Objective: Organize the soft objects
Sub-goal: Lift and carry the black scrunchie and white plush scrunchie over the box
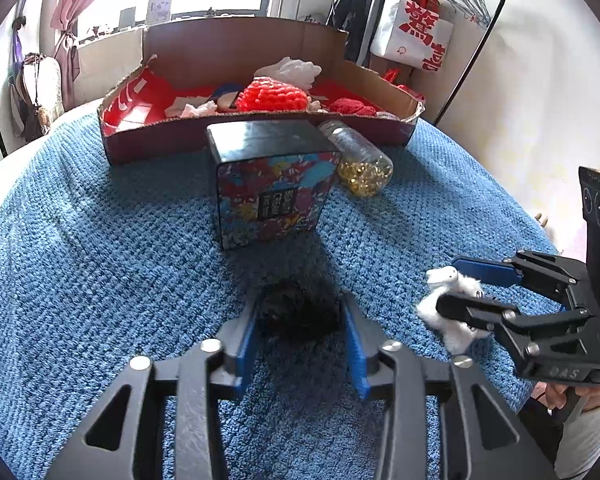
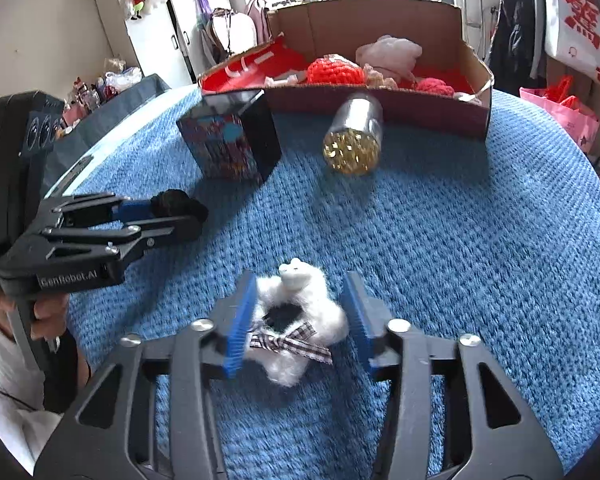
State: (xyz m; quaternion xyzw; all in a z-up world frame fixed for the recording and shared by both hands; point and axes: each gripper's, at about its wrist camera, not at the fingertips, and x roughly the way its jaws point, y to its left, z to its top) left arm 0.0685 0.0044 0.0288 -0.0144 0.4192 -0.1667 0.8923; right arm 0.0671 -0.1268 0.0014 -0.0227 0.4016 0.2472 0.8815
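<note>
A black fluffy pom-pom [image 1: 298, 312] lies on the blue knitted blanket [image 1: 100, 240] between the pads of my left gripper [image 1: 300, 320], whose jaws touch its sides. It also shows in the right wrist view [image 2: 178, 204]. A white fluffy toy with a checked bow [image 2: 300, 312] lies between the fingers of my right gripper [image 2: 300, 320]; the left pad touches it, the right pad stands a little apart. The toy also shows in the left wrist view [image 1: 448, 304]. A cardboard box with a red lining [image 1: 380, 136] at the back holds several soft things: red knitted items [image 1: 272, 96] and white plush [image 1: 292, 72].
A colourful hard box [image 1: 272, 192] stands in the middle of the blanket. A clear bottle of gold beads [image 1: 358, 160] lies beside it, in front of the cardboard box. A clothes rack [image 1: 440, 20] with hangers and bags stands behind on the right.
</note>
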